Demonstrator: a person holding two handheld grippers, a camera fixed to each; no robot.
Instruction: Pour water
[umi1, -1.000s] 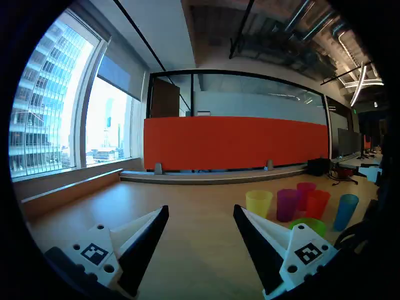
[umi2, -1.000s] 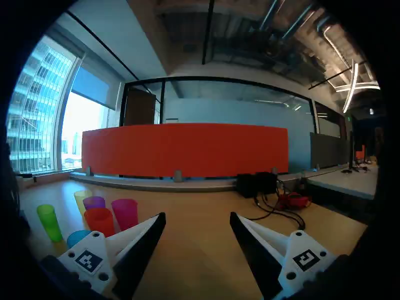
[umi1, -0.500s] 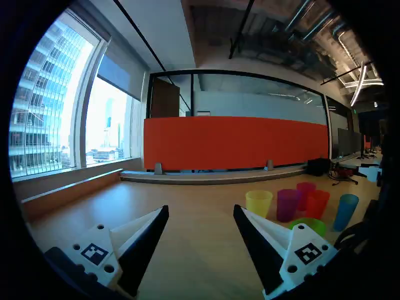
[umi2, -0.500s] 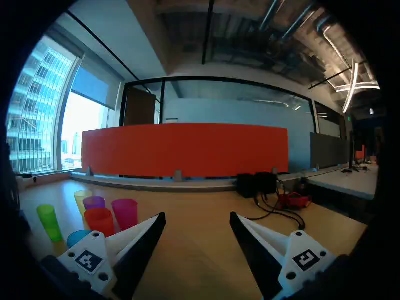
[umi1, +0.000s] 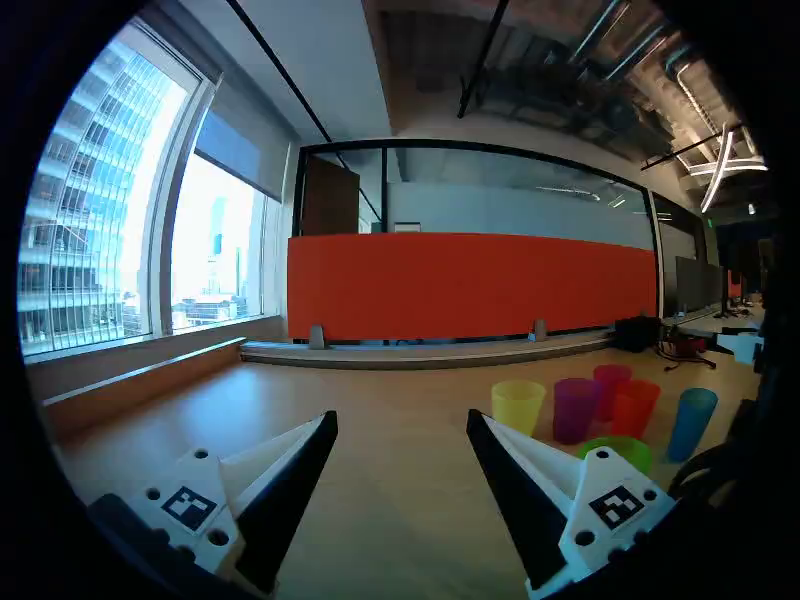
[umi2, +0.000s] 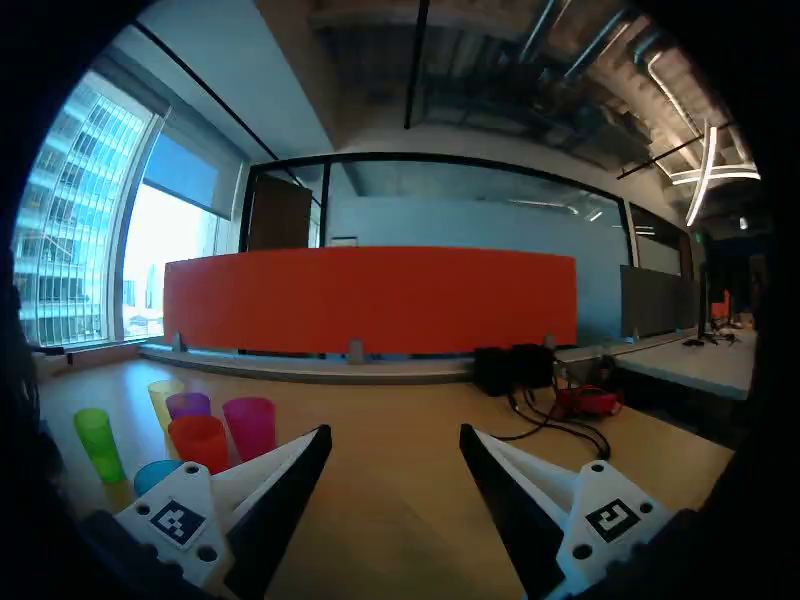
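Several coloured plastic cups stand in a cluster on the wooden table. In the left gripper view they sit right of centre: yellow cup (umi1: 518, 404), purple cup (umi1: 573, 408), pink cup (umi1: 611, 384), orange cup (umi1: 635, 406), blue cup (umi1: 692, 421), green cup (umi1: 615, 451) partly behind my right finger. My left gripper (umi1: 400, 428) is open and holds nothing. In the right gripper view the same cluster is at the lower left: green cup (umi2: 98, 443), yellow cup (umi2: 163, 396), purple cup (umi2: 187, 405), orange cup (umi2: 199, 441), pink cup (umi2: 250, 425), blue cup (umi2: 155, 473). My right gripper (umi2: 395, 440) is open and holds nothing.
An orange partition (umi1: 470, 285) runs along the table's far edge. Black boxes and tangled cables (umi2: 545, 390) with a red item lie at the right. A wooden window ledge (umi1: 135, 380) borders the left. Bare wood table (umi1: 395, 480) spreads ahead of both grippers.
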